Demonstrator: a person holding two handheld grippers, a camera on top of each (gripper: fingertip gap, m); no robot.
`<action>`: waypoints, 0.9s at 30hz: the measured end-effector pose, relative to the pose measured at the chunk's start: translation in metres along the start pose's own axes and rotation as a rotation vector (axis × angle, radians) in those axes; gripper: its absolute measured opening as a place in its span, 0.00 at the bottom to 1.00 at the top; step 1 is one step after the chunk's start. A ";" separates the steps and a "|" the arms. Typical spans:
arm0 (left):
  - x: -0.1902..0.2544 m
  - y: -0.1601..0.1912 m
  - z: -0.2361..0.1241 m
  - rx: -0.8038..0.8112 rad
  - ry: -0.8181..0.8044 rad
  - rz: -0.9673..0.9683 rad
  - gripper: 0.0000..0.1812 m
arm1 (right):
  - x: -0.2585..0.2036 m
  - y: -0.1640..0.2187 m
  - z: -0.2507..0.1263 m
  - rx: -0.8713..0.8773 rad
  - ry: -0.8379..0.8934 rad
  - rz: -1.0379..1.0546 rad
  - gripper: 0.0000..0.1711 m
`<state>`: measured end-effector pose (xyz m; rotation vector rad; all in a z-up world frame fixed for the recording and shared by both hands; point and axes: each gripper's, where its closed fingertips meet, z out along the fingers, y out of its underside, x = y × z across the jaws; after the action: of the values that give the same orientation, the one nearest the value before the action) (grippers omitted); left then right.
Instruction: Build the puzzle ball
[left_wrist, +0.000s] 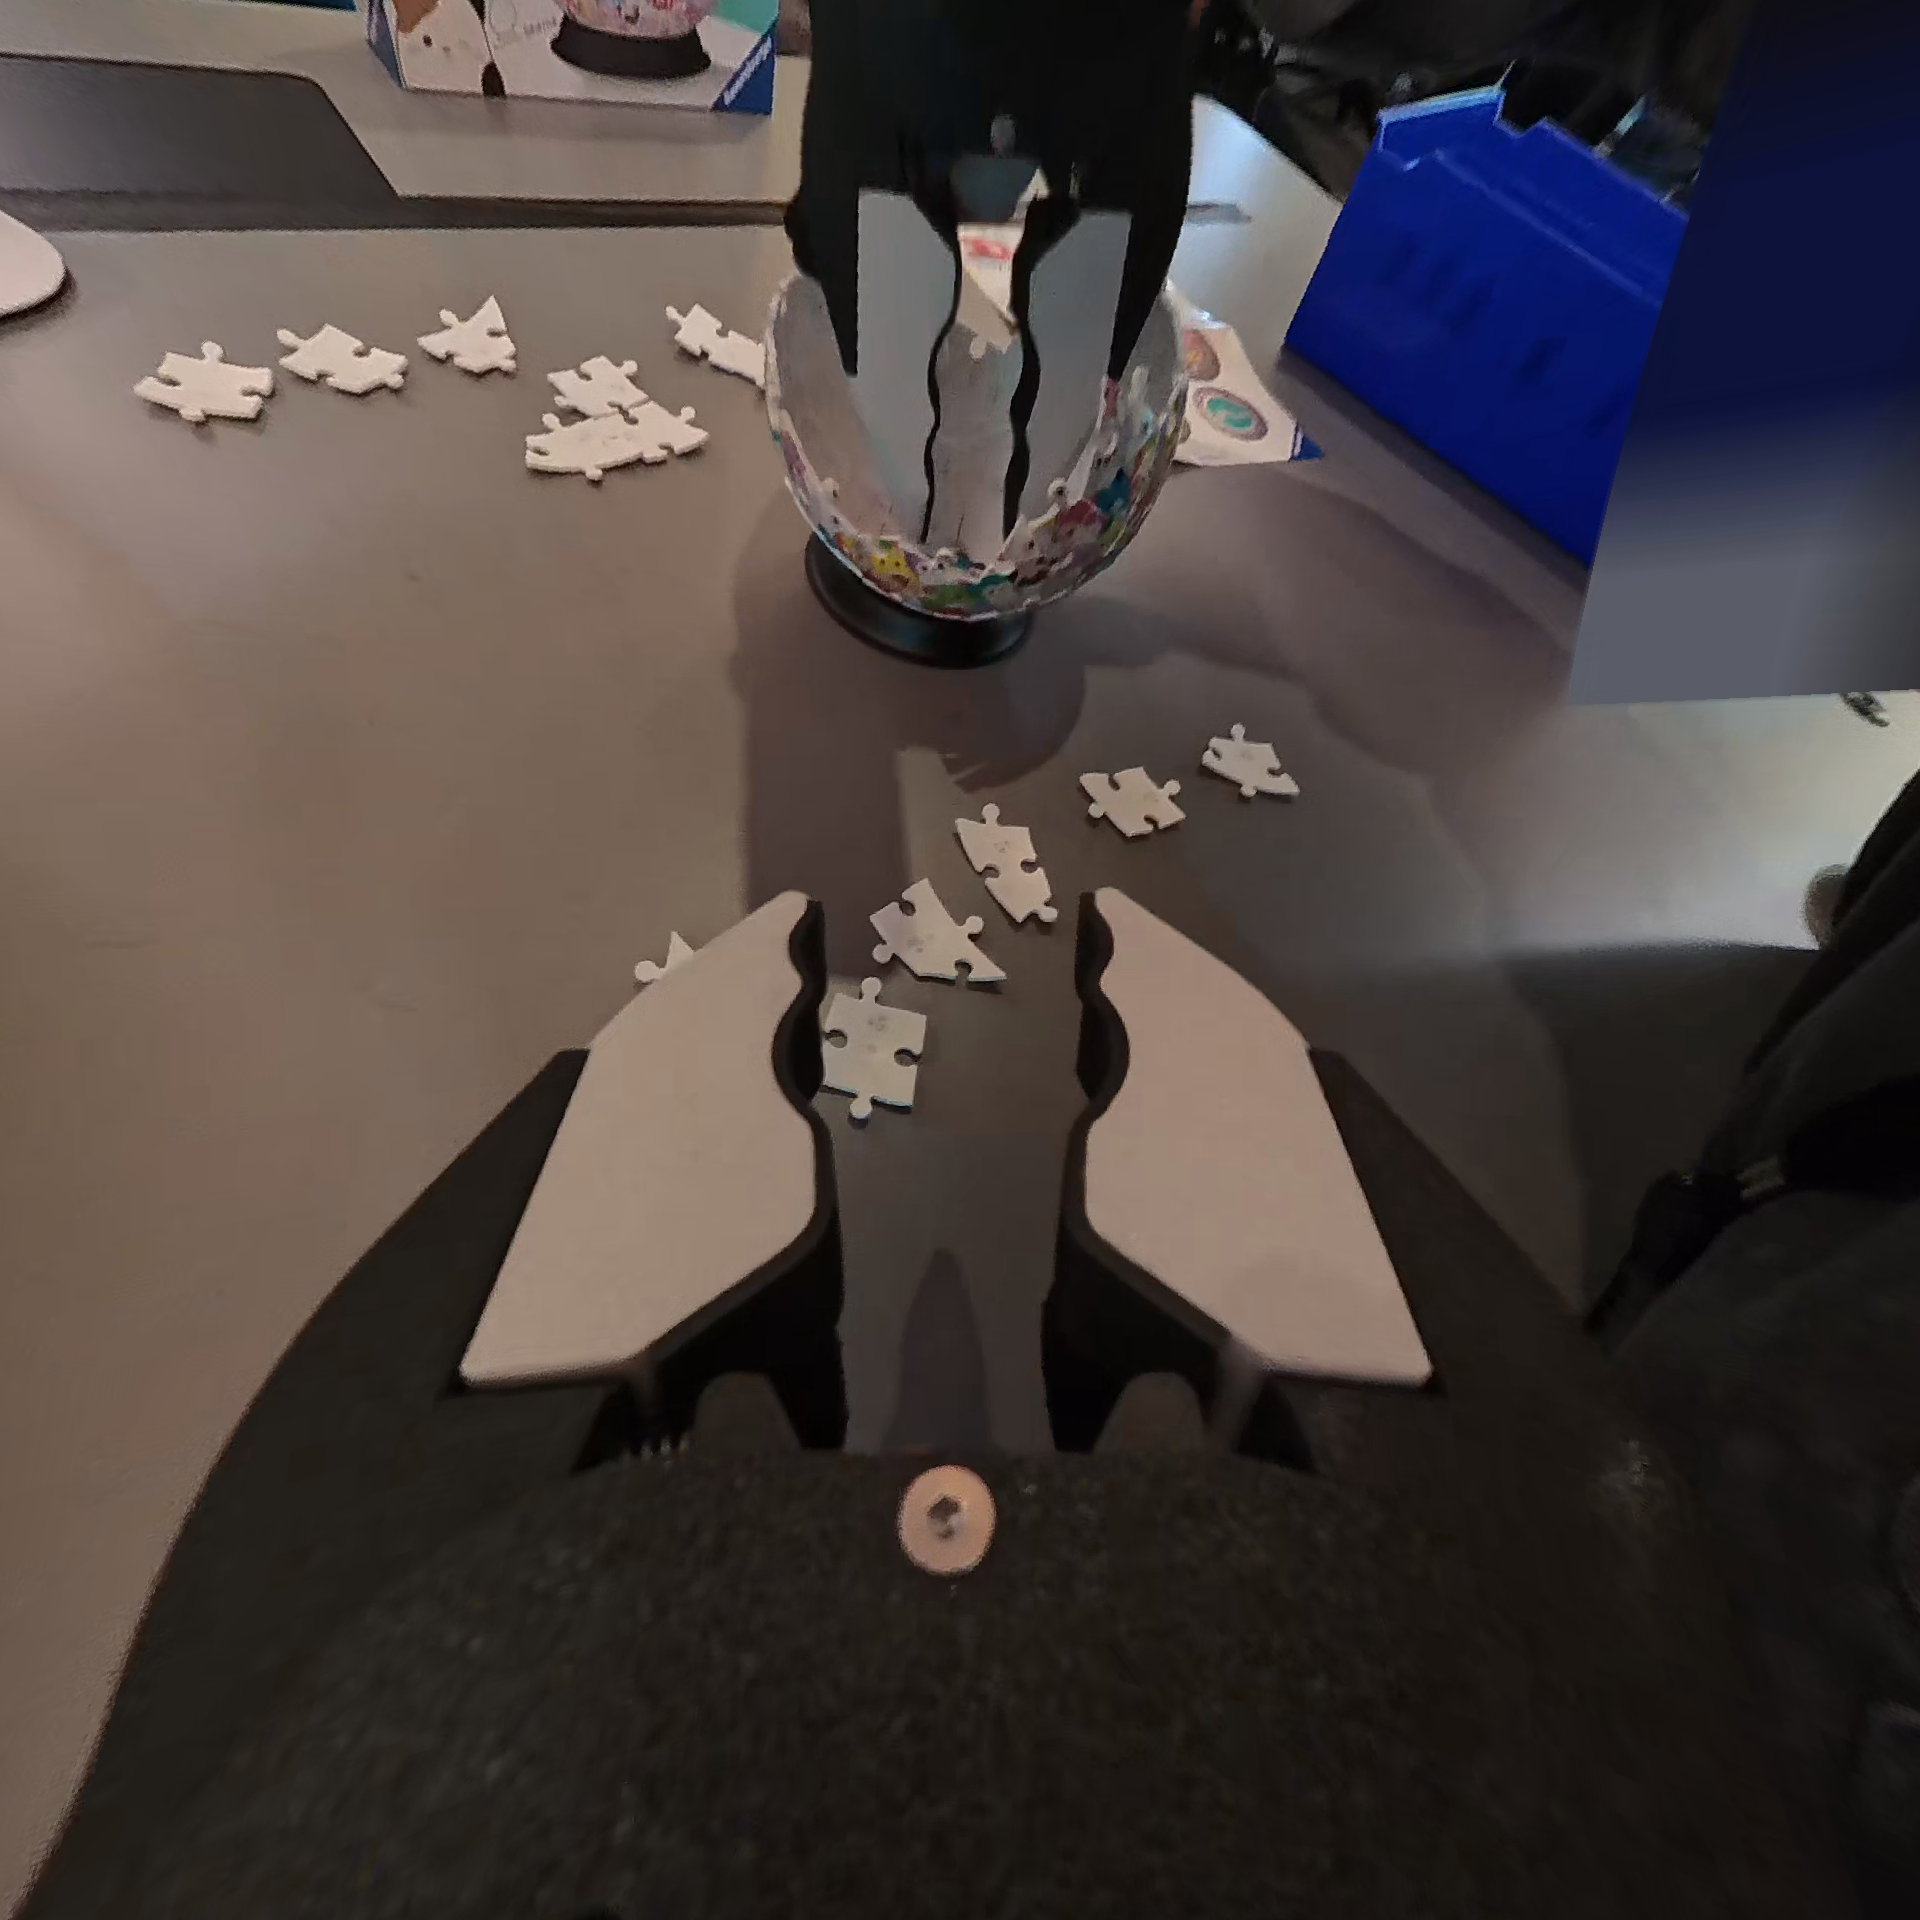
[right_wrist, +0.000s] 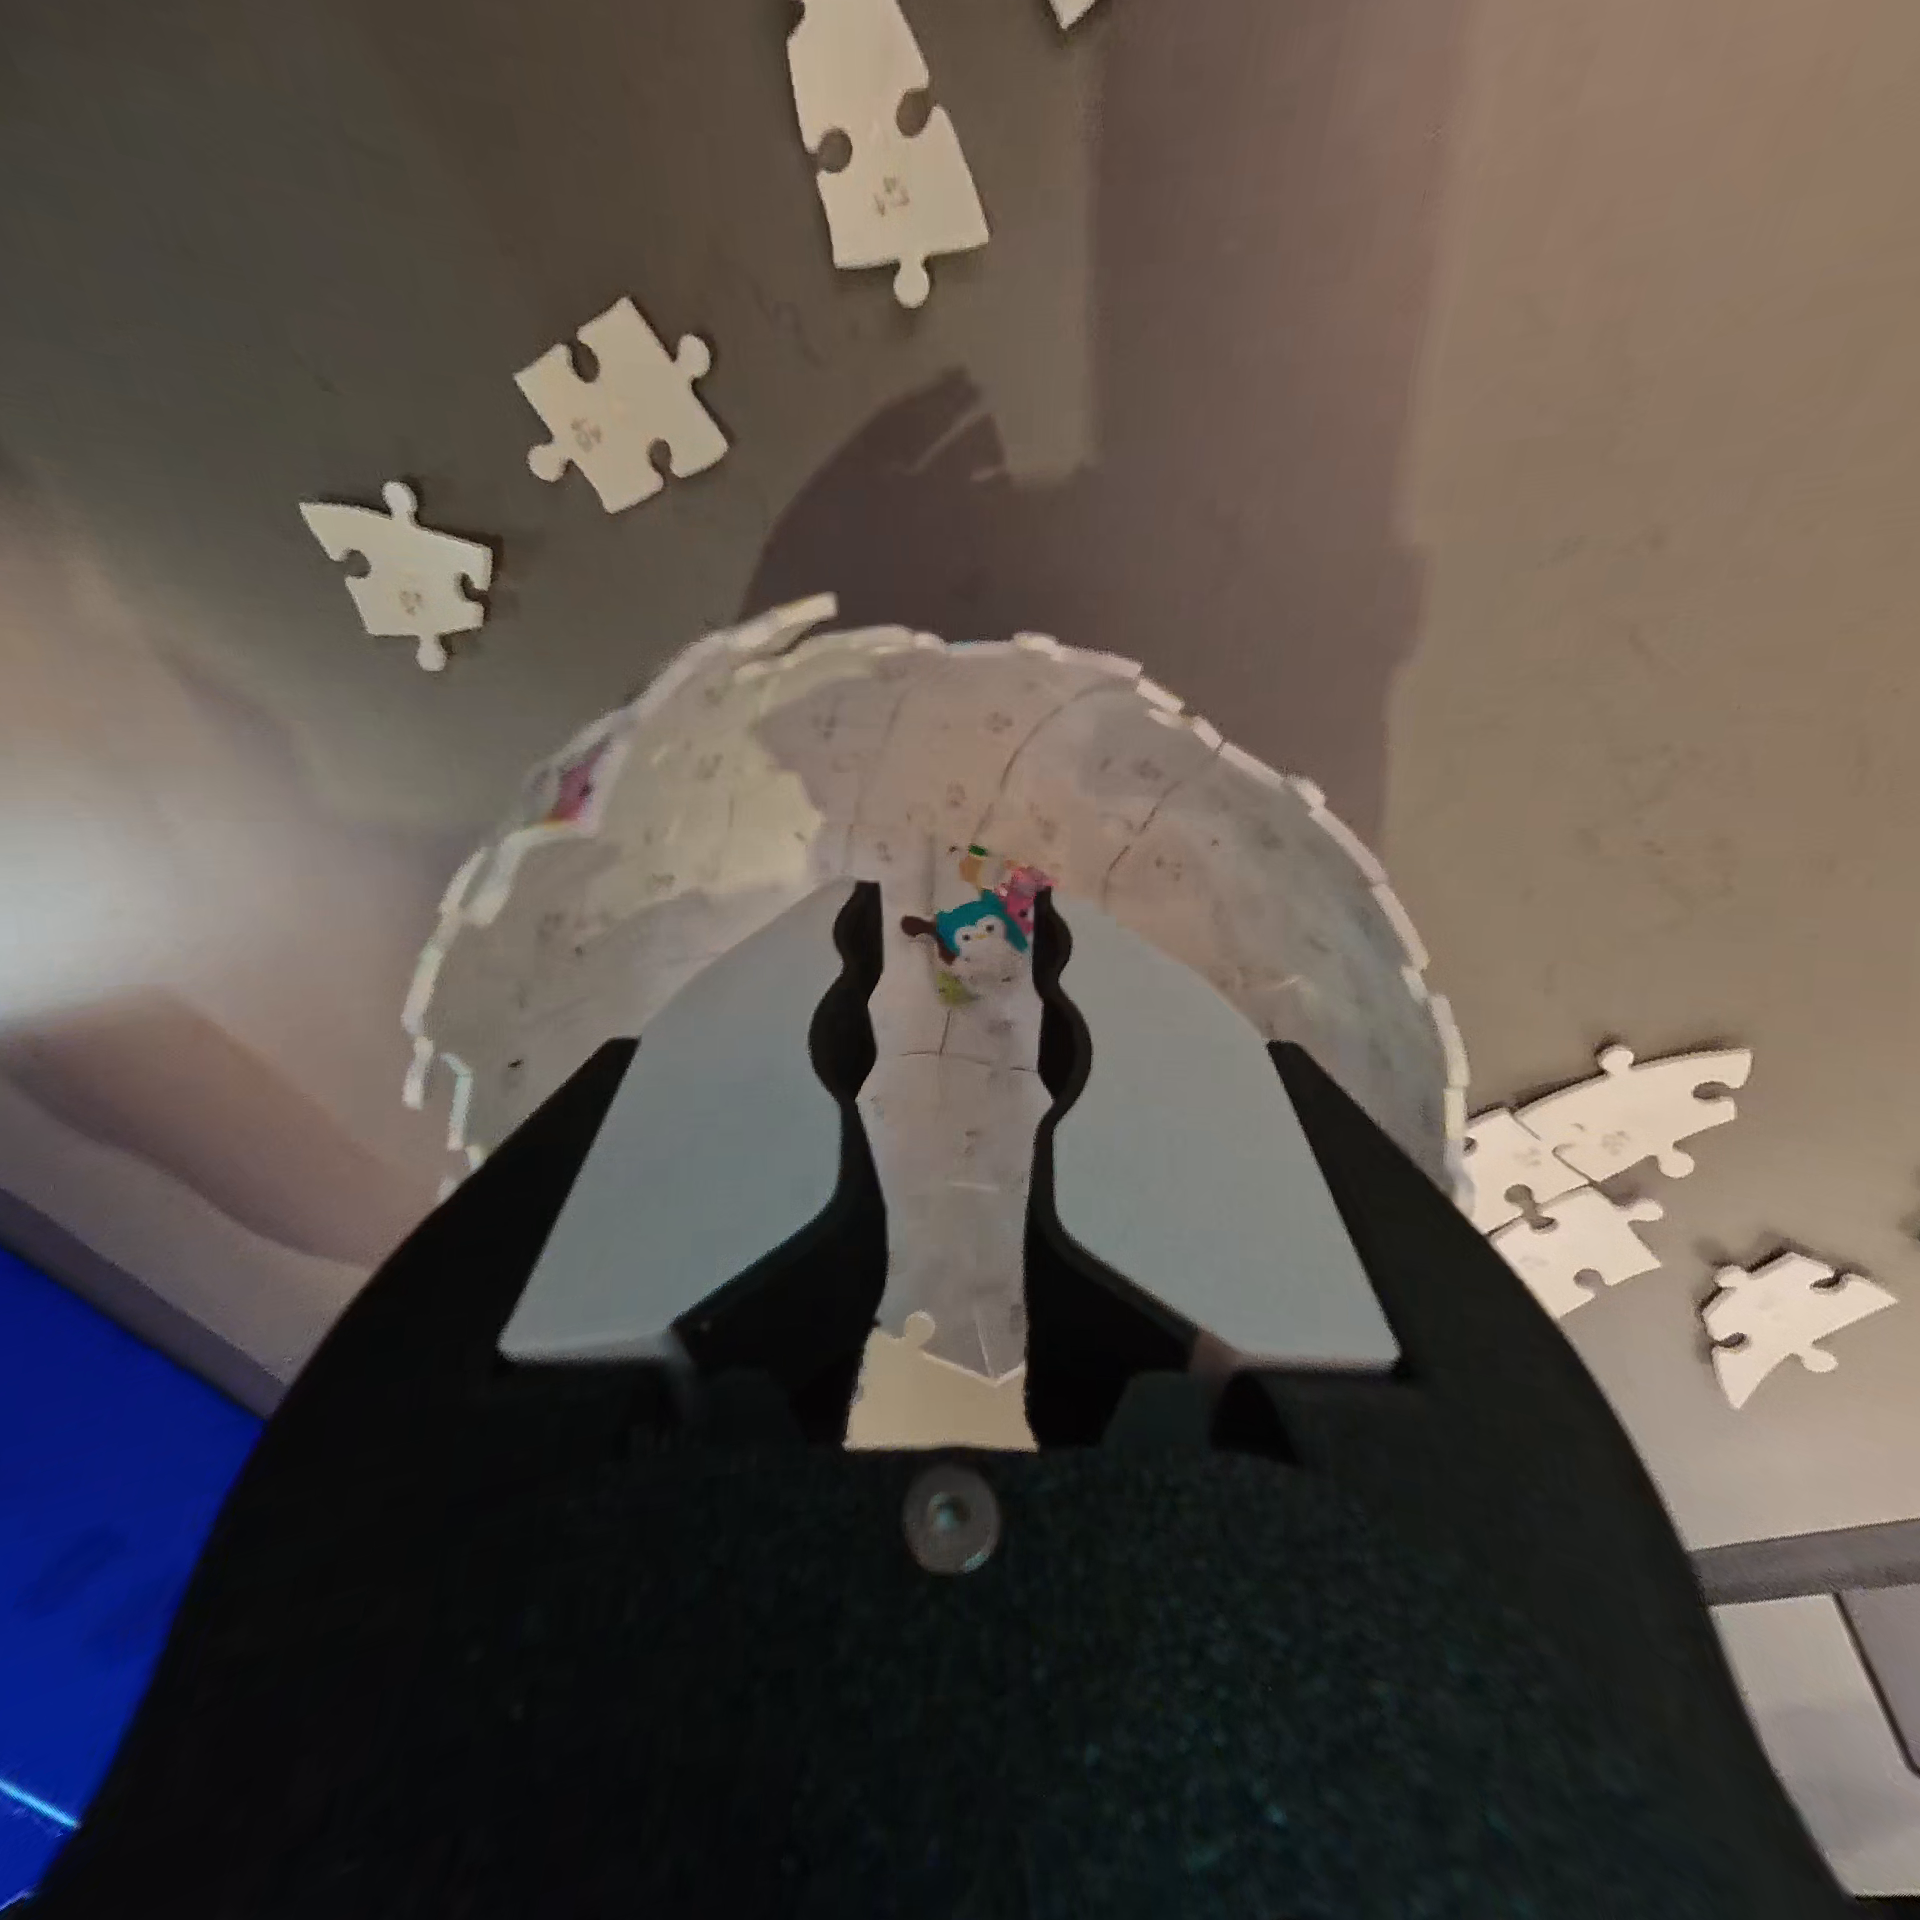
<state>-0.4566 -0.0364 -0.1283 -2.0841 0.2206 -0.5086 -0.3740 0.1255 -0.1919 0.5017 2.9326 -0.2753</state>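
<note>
Puzzle ball (left_wrist: 1122, 488): partly built open shell, seated upright on a black round stand (left_wrist: 920, 629) mid-tabletop (left_wrist: 364, 727), open side facing up. Contents: only the right gripper (left_wrist: 966, 499), reaching down into the hollow. Its fingers (right_wrist: 1060, 997) are narrowly parted; whether they grip the coloured piece (right_wrist: 977, 935) at their tips cannot be told. Left gripper (left_wrist: 951, 914) hovers over loose white pieces (left_wrist: 873, 1044) near the ball, fingers apart, empty. Blue bin (left_wrist: 1475, 312) beyond; contents unseen.
</note>
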 end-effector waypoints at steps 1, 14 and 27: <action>-0.001 -0.001 -0.002 0.010 0.005 -0.014 0.25 | 0.001 0.000 0.002 -0.005 0.001 0.001 0.16; -0.005 0.008 -0.005 -0.016 -0.014 -0.013 0.26 | 0.005 0.008 0.009 -0.069 0.024 -0.001 0.18; -0.001 0.010 -0.003 -0.028 0.002 -0.013 0.26 | 0.004 0.011 0.016 -0.096 0.017 -0.022 0.18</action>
<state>-0.4585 -0.0439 -0.1350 -2.1132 0.2165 -0.5181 -0.3720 0.1334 -0.2095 0.4605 2.9514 -0.1322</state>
